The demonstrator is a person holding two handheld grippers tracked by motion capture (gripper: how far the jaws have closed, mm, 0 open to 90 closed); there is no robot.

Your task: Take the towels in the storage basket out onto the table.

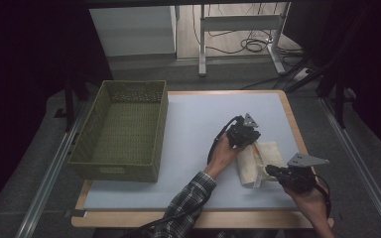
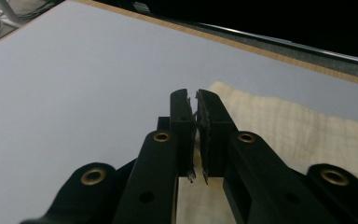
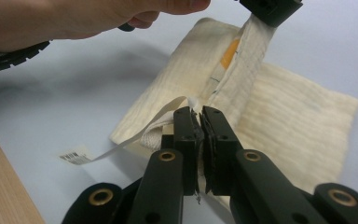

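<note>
I am pinching the cream towel edge with both grippers, left gripper far, right gripper near. I am stretching the fold taut between them so it lies straight.

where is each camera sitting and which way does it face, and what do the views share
High view: above the person's side, looking forward and down on the table, green basket, both hands and the plaid sleeve.
Left gripper view: on the left gripper, looking along its shut jaws over the cream cloth.
Right gripper view: on the right gripper, jaws clamping the cloth's edge, the left hand beyond.
All three share the cloth.
</note>
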